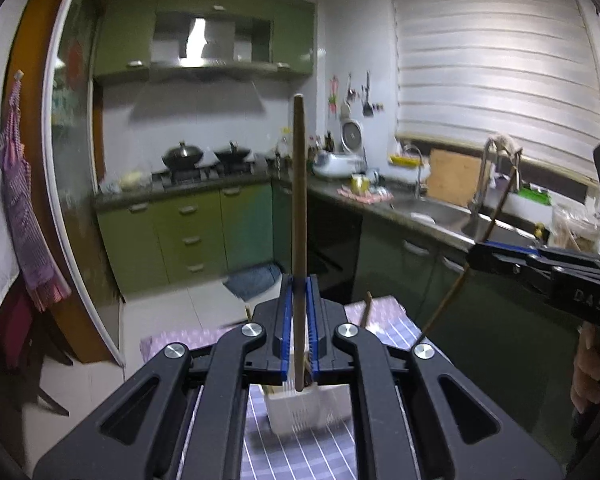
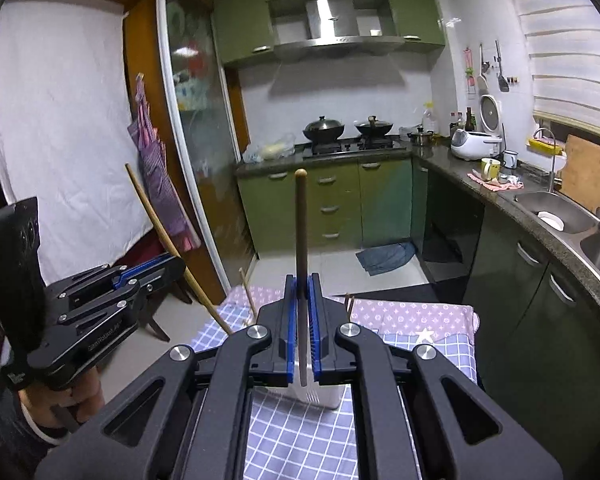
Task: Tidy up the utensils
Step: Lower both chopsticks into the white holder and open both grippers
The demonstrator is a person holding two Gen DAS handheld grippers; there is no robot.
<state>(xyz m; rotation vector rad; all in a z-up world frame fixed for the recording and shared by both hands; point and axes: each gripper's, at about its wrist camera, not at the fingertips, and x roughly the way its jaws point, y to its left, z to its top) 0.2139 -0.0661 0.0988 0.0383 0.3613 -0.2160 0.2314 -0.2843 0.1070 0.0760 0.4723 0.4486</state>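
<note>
My left gripper (image 1: 299,292) is shut on a long wooden chopstick (image 1: 299,184) that stands upright between its blue pads. Below it a white slotted utensil holder (image 1: 300,412) stands on the checked tablecloth (image 1: 300,460). My right gripper (image 2: 301,286) is shut on a second wooden stick (image 2: 301,216) with a rounded top, also upright, above the same holder (image 2: 324,396). Each gripper shows in the other's view: the right one (image 1: 476,252) at the right edge with its stick slanted, the left one (image 2: 178,264) at the left. More sticks (image 2: 246,292) rise from around the holder.
The small table wears a blue checked cloth (image 2: 300,440) with a purple patterned one (image 2: 412,316) at its far end. Dark green cabinets and a counter with a sink (image 2: 556,212) run along the right. A stove with two woks (image 2: 324,128) is at the back.
</note>
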